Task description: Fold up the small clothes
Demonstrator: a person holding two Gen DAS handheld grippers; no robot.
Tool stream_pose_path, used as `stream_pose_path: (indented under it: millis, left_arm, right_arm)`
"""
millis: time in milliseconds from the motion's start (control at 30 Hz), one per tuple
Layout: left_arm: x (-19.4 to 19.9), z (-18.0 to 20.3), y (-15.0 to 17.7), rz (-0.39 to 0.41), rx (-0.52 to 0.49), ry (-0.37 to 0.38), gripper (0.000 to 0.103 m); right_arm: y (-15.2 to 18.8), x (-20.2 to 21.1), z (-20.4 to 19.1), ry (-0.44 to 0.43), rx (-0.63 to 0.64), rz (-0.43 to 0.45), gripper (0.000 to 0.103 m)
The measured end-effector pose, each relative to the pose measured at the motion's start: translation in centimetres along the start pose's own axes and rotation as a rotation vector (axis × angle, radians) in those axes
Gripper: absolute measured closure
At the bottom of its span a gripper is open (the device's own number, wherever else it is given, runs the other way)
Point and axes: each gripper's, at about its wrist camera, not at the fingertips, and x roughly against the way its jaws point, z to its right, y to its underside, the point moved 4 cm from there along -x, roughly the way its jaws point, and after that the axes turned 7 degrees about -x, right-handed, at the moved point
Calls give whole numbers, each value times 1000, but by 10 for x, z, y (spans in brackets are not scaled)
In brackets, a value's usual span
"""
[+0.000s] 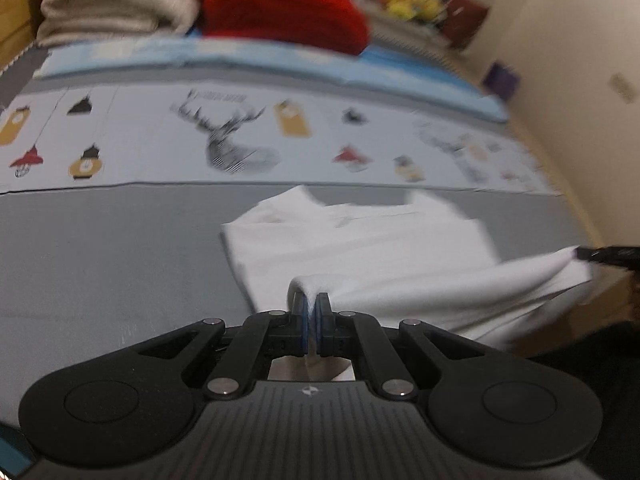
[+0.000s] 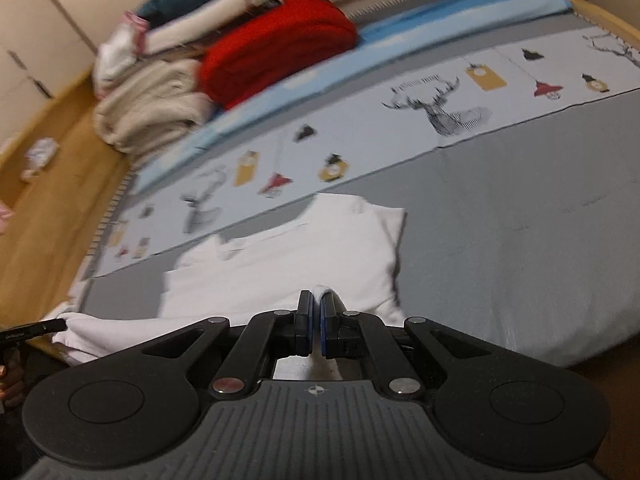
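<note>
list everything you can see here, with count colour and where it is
white garment: one, white, spread on the grey bed cover, near edge lifted
grey bed cover: one, grey, under the garment
printed panel: one, pale with deer and lantern prints, beyond the garment
blue band: one, light blue, behind the printed panel
red blanket: one, red, folded at the far side
cream blanket: one, cream, folded beside the red blanket
left gripper: black, blue-padded fingers shut on the garment's edge
right gripper: black, shut on the same edge
</note>
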Motion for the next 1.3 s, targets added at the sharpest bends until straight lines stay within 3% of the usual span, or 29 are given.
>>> stream_pose_path:
  millis: [100, 200, 267, 333, 400, 467, 567, 633, 800, 867, 900, 933, 967, 1000, 1067, 1167, 1233, 1267, 1300]
  left_arm:
    - [-56, -30, -14, -57, 42, -9, 99]
    - [-91, -59, -15, -63, 129, -18, 98]
    - [-98, -71, -19, -70, 195, -27, 97]
    - [-90, -74, -25, -17, 210, -8, 78]
    - [-90, -70, -23, -42, 166, 1, 62]
    - [-94, -66, -18, -96, 107, -12, 60]
    - [-91, -60, -8, -120, 72, 21, 50]
    - [-92, -58, -4, -120, 61, 24, 46]
    - [-102, -50, -1, -128, 68, 18, 49]
    - [-110, -45, -4, -138, 61, 10, 70]
    - [-114, -43, -6, -144, 57, 10, 93]
    - [-117, -40, -8, -148, 56, 17, 99]
    - [-118, -38, -12, -136, 54, 20, 101]
    - [-117, -39, -18, -104, 68, 17, 101]
    - [-109, -51, -32, -13, 196, 43, 100]
    - [-100, -80, -42, 87, 396, -10, 95]
    - [-105, -83, -40, 57, 401, -15, 92]
    - [-107, -81, -39, 35, 385, -15, 92]
    - [-111, -78, -38, 9, 354, -16, 90]
  right_arm:
    - [-27, -58, 5, 51, 10, -42, 101]
    - [-42, -108, 18, 105, 5, -75, 99]
    - [-44, -125, 30, 177, -17, -20, 96]
    - [-43, -135, 41, 207, -67, -52, 93]
    - [-47, -130, 38, 188, -73, -24, 93]
    - [-47, -127, 34, 190, -26, -20, 88]
    - [-36, -133, 35, 199, 7, -113, 73]
    - [-26, -136, 34, 202, 37, -155, 72]
    - [-20, -148, 21, 186, 89, -184, 72]
    - [-19, -152, 21, 193, 82, -179, 72]
    - [-21, -154, 21, 193, 74, -168, 72]
    - [-22, -156, 23, 189, 62, -159, 72]
    - [-23, -158, 24, 180, 42, -155, 76]
    - [-25, -160, 24, 170, 28, -152, 103]
    - [-38, -157, 20, 137, 0, -75, 102]
    - [-62, -142, 20, 46, -129, 103, 101]
    - [-71, -136, 29, 93, -204, 187, 96]
    - [-73, -135, 33, 99, -229, 195, 84]
    - [-73, -136, 36, 101, -237, 189, 80]
